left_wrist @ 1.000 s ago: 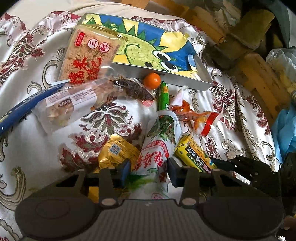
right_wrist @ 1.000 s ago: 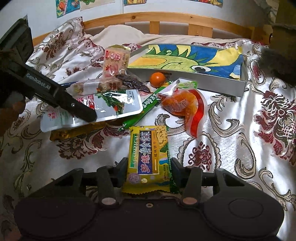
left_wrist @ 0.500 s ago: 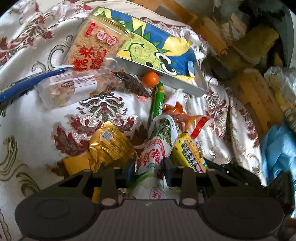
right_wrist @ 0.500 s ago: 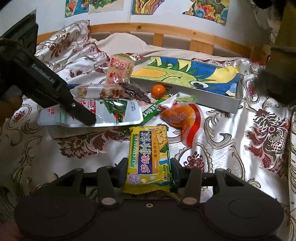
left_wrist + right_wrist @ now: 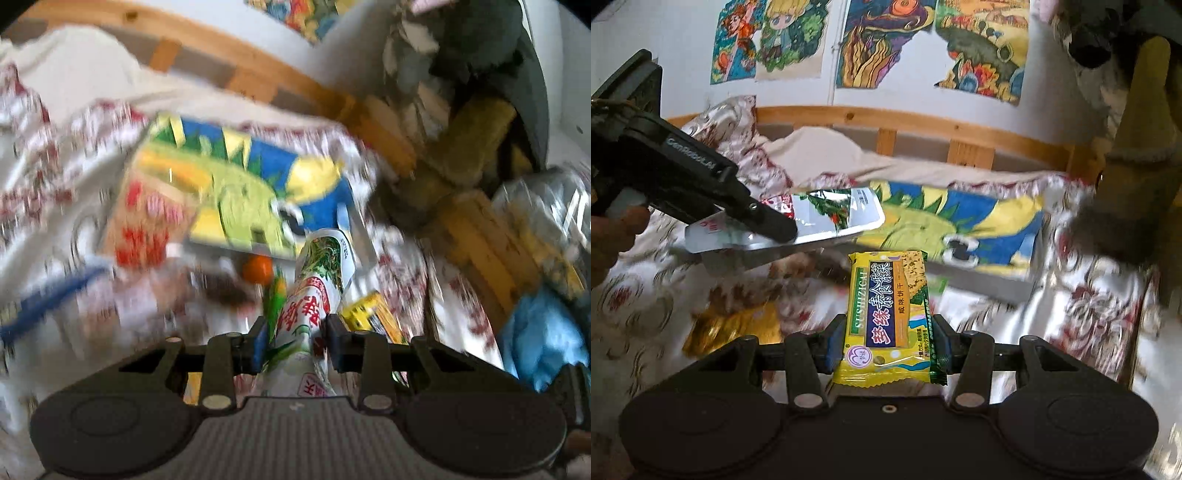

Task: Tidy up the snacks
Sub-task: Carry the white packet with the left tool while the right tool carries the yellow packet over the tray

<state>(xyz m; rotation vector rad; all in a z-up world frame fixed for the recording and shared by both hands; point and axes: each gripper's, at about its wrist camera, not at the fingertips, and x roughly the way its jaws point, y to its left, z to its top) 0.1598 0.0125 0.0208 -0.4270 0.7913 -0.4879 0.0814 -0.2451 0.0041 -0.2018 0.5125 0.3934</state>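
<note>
Two grippers (image 5: 293, 341) (image 5: 888, 345), fingers (image 5: 836, 343) clamping packets (image 5: 890, 317).

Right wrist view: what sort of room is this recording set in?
Most likely a bedroom, perhaps a child's: a wooden bed frame, a patterned satin bedspread and hand-coloured drawings taped to the wall.

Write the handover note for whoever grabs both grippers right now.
Left gripper: shut on the white pouch, lifted clear of the bedspread.
Right gripper: shut on the yellow cracker pack, also held up off the bedspread.
The dinosaur-print box lies ahead; nothing visibly inside yet.
On the bedspread: small orange, green stick pack, gold packet; others too blurred to name.
Left: probably put both held snacks in the box, then collect the rest.
</note>
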